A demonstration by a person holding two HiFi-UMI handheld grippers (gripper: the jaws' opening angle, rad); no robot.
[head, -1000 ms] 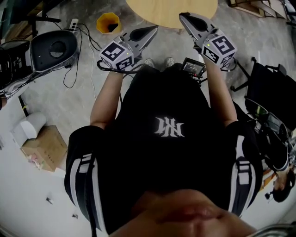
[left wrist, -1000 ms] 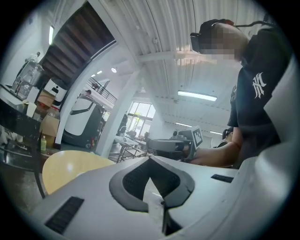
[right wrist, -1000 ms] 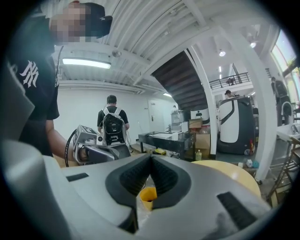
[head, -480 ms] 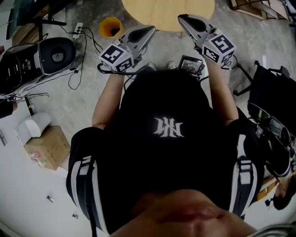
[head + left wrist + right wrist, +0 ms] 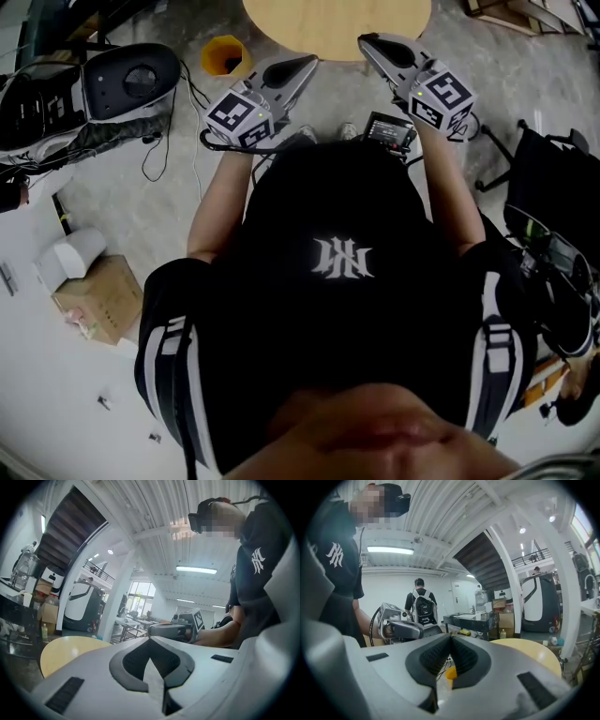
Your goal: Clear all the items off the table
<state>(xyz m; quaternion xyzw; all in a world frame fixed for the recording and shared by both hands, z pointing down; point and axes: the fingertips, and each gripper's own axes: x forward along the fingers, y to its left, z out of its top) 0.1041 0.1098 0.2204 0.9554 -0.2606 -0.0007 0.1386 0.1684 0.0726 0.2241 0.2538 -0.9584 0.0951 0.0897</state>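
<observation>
1. Left gripper (image 5: 302, 66): clenched. In the left gripper view the two jaws meet along their whole length, and nothing lies between them.
2. Right gripper (image 5: 366, 42): clenched and empty. In the right gripper view a spot of yellow shows below the jaw line. It lies beyond the jaws, not in them, and is probably the yellow bin (image 5: 223, 52) on the floor (image 5: 169, 206).
3. Position: both grippers are held out side by side, near each other, with their tips at the near edge of the round wooden table (image 5: 337, 21).
4. Task object: the table sits at the far edge of the head view. The part in view is bare. No item can be seen on it in any view, but its far portion is cut off.
5. Step in hand (judgement): nothing is being carried. The clearing appears complete, or the grippers are between items.
6. Next move (judgement): bring the hidden far part of the table into view. If an item is there, open one gripper's jaws before reaching for it. The yellow bin, left of the table, is a likely drop point.
</observation>
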